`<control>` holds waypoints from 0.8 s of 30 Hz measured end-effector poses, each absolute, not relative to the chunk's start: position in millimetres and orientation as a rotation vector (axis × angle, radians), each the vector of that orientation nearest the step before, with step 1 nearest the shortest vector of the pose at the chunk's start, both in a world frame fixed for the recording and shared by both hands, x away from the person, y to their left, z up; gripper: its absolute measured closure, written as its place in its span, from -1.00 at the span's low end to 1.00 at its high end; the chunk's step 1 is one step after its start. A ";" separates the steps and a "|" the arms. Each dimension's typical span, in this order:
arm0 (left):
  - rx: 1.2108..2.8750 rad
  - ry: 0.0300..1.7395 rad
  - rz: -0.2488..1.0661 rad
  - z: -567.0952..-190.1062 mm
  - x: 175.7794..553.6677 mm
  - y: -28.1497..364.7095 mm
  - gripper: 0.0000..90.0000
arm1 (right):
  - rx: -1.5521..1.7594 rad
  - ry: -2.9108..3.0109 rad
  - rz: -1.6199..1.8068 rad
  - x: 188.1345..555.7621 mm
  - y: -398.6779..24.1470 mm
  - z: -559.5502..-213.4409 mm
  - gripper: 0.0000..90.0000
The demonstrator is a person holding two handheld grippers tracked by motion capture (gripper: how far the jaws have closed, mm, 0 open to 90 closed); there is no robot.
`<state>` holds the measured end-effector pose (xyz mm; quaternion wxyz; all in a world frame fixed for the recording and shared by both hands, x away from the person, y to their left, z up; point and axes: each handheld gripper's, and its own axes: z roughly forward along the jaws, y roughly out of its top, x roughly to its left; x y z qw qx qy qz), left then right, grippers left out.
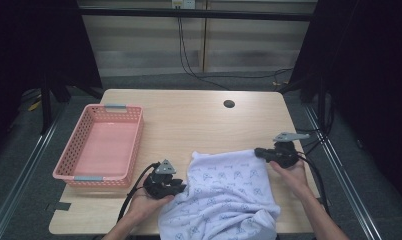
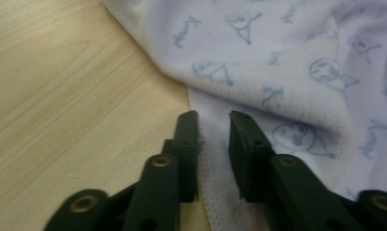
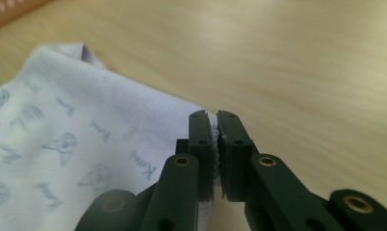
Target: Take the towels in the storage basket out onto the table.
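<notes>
No legible text, brand, number or sign appears anywhere on the worktop [image 1: 199, 120]. The white cloth [image 1: 224, 192] carries a repeated pale-blue print of small figures with short script-like marks beside them, too blurred to read; the pink basket [image 1: 64, 167] bears no label.

The printed cloth [image 1: 224, 192] is cut off by the bottom edge of the high view, below the pink basket [image 1: 100, 145]; its small blue figures are too blurred to identify.
</notes>
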<state>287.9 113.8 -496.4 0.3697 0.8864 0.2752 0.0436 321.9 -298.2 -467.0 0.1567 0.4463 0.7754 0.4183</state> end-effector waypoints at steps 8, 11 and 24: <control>2.260 0.822 0.086 -493.6 270.4 131.4 0.95 | 1.316 2.079 1.140 299.2 -335.2 -449.3 0.90; 2.263 0.833 0.051 -492.4 257.4 142.3 0.94 | 1.327 2.136 1.116 288.3 -335.2 -462.7 0.88; 2.164 0.838 0.085 -489.5 295.3 121.6 0.59 | 1.312 2.243 1.088 280.4 -323.0 -477.9 0.88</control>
